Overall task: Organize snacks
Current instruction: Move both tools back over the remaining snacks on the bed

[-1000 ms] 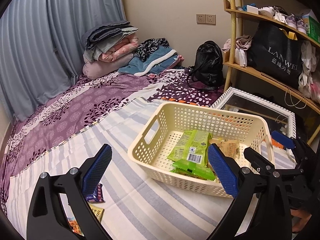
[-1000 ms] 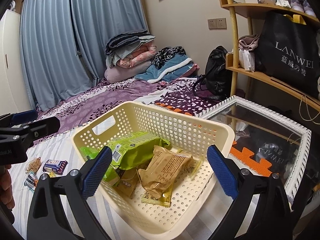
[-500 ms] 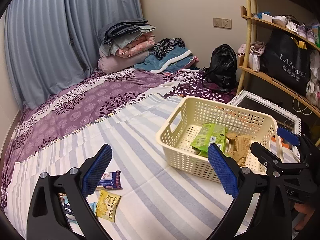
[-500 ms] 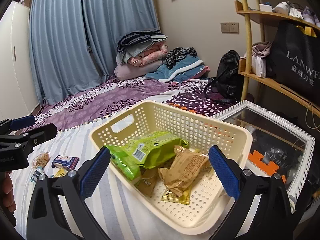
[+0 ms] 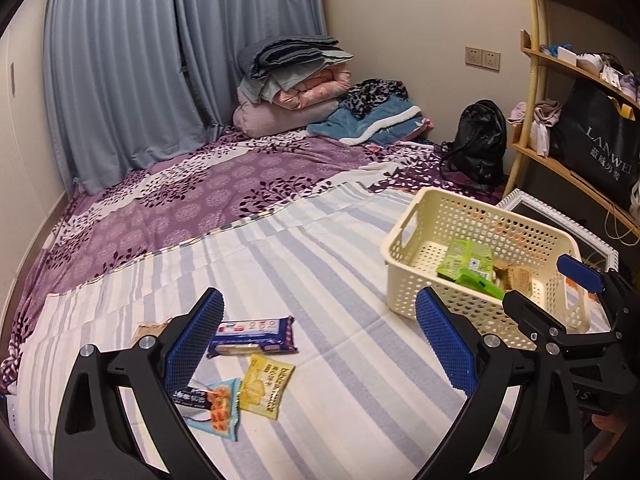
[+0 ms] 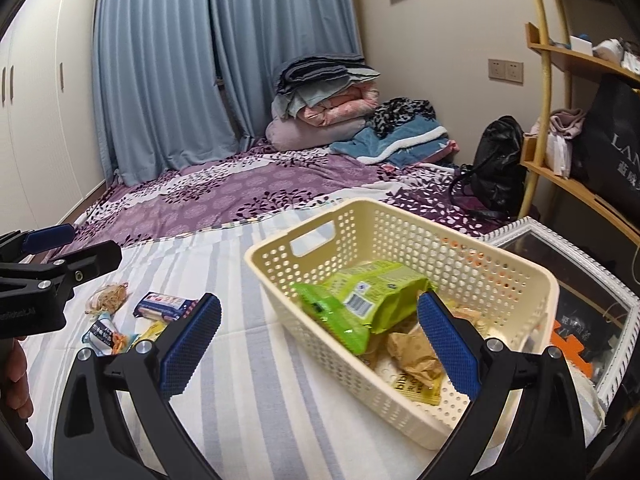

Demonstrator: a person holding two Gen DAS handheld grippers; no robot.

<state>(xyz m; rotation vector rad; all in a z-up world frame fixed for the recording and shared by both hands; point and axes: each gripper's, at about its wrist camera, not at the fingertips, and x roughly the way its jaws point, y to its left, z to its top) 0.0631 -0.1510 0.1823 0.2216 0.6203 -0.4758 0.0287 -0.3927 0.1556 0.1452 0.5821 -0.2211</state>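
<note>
A cream perforated basket [image 5: 416,240] [image 6: 276,276] stands on the striped sheet and holds green packets [image 6: 372,300] and brown packets [image 6: 416,356]. Loose snacks lie to its left: a dark blue bar [image 5: 256,334], a yellow packet [image 5: 264,388], a light blue packet [image 5: 216,408] and a tan one [image 6: 108,298]. My left gripper [image 5: 316,344] is open and empty, just above the loose snacks. My right gripper [image 6: 316,344] is open and empty, at the basket's near edge.
A purple patterned bedspread [image 5: 200,192] lies beyond the striped sheet. Folded bedding [image 5: 296,80] is stacked by the curtain. A black backpack [image 5: 480,140], a framed mirror [image 6: 560,272] and a wooden shelf [image 5: 568,168] with a black bag stand on the right.
Both grippers have drawn back and swung left. The basket has slid rightward in both views and the loose snacks have come into the left wrist view. Both stay open.
</note>
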